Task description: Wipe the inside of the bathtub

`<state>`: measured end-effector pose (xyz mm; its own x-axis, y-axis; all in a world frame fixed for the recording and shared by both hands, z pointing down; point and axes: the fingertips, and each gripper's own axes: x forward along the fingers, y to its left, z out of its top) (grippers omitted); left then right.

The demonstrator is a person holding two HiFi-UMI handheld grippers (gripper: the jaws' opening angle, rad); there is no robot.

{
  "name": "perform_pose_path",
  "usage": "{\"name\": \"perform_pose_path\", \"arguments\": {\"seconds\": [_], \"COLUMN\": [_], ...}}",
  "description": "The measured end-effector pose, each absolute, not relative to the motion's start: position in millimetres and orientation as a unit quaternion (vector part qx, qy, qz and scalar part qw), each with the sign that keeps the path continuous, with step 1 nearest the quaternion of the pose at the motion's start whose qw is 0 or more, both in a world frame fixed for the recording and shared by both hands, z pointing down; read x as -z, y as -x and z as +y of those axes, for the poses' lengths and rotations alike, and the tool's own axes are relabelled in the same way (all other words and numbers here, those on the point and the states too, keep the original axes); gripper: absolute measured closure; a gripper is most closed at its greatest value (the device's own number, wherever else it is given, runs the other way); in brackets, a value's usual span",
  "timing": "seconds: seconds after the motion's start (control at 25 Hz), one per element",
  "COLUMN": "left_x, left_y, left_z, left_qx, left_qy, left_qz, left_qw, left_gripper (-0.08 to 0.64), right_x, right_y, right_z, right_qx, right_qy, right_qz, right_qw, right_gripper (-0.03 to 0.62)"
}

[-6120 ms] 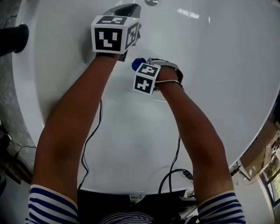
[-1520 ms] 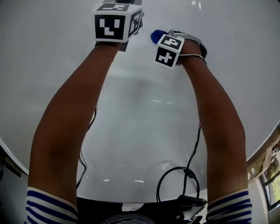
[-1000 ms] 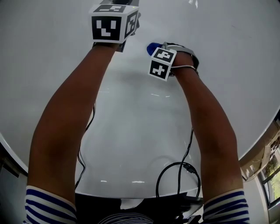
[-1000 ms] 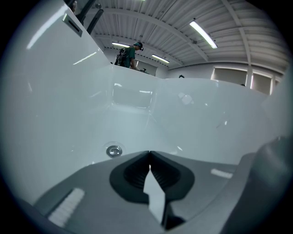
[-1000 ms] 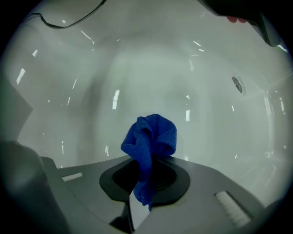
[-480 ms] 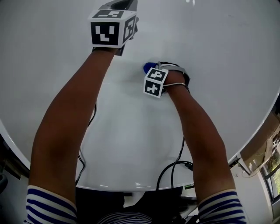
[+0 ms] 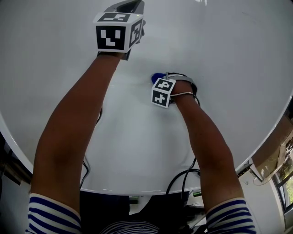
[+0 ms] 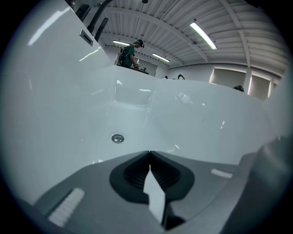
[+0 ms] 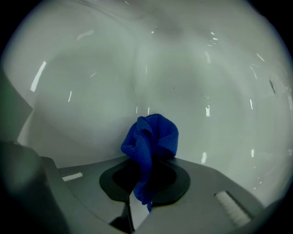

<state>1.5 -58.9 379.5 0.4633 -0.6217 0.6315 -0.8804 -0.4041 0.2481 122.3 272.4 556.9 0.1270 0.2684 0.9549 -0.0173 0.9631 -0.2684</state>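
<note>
White bathtub (image 7: 238,68), glossy, is seen filling most of the head view. Both forearms are extended down into it; striped sleeves (image 7: 50,212) are seen at bottom edge. Black cable (image 7: 183,180) is looped over the near rim.

Head view, items:
- left gripper (image 7: 130,5): held at top centre, marker cube toward camera, tips near the frame edge.
- right gripper (image 7: 161,78): held lower and to the right, against the tub's inner surface.
- blue cloth (image 7: 157,77): only a small part is shown, just beyond the right gripper's cube, on the tub surface.

Left gripper view, items:
- left gripper (image 8: 149,153): jaws are pressed together, tips meeting, nothing held betw. them.
- bathtub (image 8: 192,119): inner walls and floor are seen ahead, w/ round metal drain (image 8: 117,138) on the floor.
- Beyond the rim: a person (image 8: 129,54), far off, and ceiling lights (image 8: 201,34).

Right gripper view, items:
- right gripper (image 9: 147,160): jaws are closed, pinching the cloth.
- blue cloth (image 9: 153,135): bunched, protruding past the tips, a tail hanging back betw. the jaws.
- bathtub (image 9: 91,82): curved white wall close ahead; contact betw. cloth and wall can't be confirmed here.
</note>
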Motion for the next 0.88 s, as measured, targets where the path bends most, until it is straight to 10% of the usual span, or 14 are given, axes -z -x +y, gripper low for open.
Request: {"name": "perform_pose_path", "arguments": {"seconds": [0.88], "left_x": [-365], "left_y": [-23], "left_z": [-108], "left_qx": [-0.216], "left_qy": [-0.809], "left_qz": [-0.472], "left_qw": [0.277], "left_gripper": [0.557], "right_x": [-533], "right_y": [-150], "right_z": [154], "right_qx": [-0.085], "right_qy": [0.045], "right_qz": [-0.667], "right_qw": [0.739], "right_gripper": [0.54]}}
